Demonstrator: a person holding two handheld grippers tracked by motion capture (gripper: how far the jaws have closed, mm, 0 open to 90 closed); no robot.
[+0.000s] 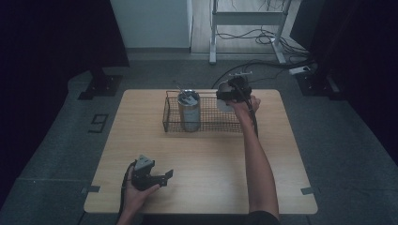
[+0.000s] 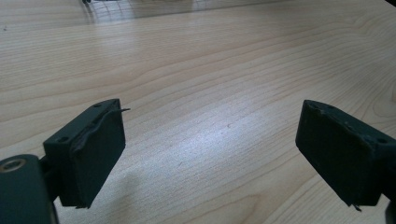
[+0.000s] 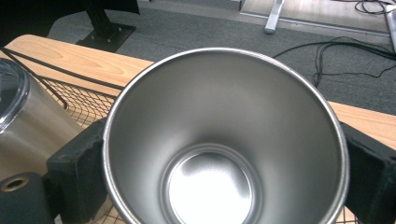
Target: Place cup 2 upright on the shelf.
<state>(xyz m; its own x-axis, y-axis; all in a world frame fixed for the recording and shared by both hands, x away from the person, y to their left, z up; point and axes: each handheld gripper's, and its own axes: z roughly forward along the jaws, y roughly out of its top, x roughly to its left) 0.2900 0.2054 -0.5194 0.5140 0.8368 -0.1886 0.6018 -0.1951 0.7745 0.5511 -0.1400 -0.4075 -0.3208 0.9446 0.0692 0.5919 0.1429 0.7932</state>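
Observation:
My right gripper (image 1: 227, 99) is shut on a bare steel tumbler (image 3: 224, 140), its black jaws pressing the cup's rim from both sides. In the high view the tumbler (image 1: 224, 104) hangs over the right end of a black wire basket (image 1: 206, 123). A second steel tumbler with a clear lid (image 1: 189, 110) stands upright in the basket's left part, also seen as the lidded tumbler (image 3: 21, 121) in the right gripper view. My left gripper (image 1: 168, 178) rests low over the table near the front left edge, jaws wide open with nothing between them (image 2: 210, 154).
The wooden table (image 1: 202, 159) has bare room between the basket and the front edge. Beyond the far edge lie grey floor, cables (image 1: 263, 37) and a white desk frame (image 1: 213, 33). Black stand feet (image 1: 101, 86) sit at the back left.

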